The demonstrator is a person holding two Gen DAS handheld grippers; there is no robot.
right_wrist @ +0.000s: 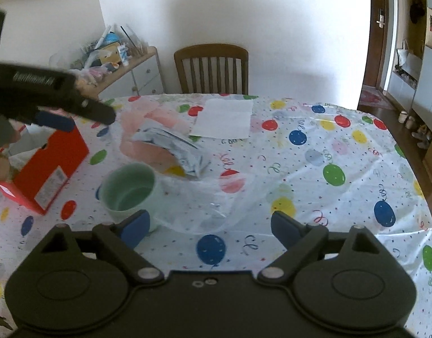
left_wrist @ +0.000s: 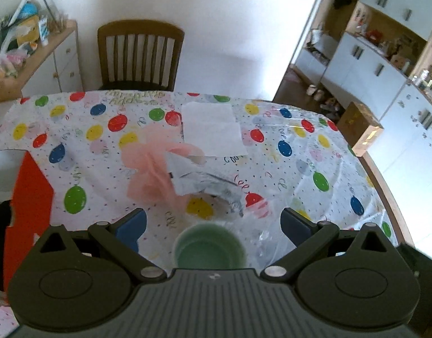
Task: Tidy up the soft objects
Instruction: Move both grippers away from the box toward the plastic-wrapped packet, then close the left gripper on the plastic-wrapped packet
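1. Right wrist view shows the task barely begun, by my judgement: the soft things lie loose in the middle of the surface (right_wrist: 300, 169), and nothing looks folded or put away.
2. The surface is the largest thing here, covered by a thin, glossy plastic cloth printed with coloured balloons and wrinkled near the front.
3. The red box (right_wrist: 51, 166) stands at the left edge, stiff card with a label on its end; it may be where things are meant to go, though its inside is not visible.
4. The pink cloth (left_wrist: 149, 169) is sheer and gauzy, bunched in loose folds near the centre. It is well ahead of both grippers.
5. The grey-white cloth (right_wrist: 173, 149) lies crumpled partly over the pink one, touching it; motion blur makes its weave hard to tell.
6. A flat white sheet (right_wrist: 224, 118), rectangular and creased once across, lies just behind the two cloths.
7. The green cup (right_wrist: 131, 188) is round, smooth, matt and empty, standing upright near the red box.
8. The right gripper (right_wrist: 210, 226) has its fingers spread wide with nothing between them, just beside the cup.
9. The left gripper (left_wrist: 213, 226) is likewise released and empty, above the cup.
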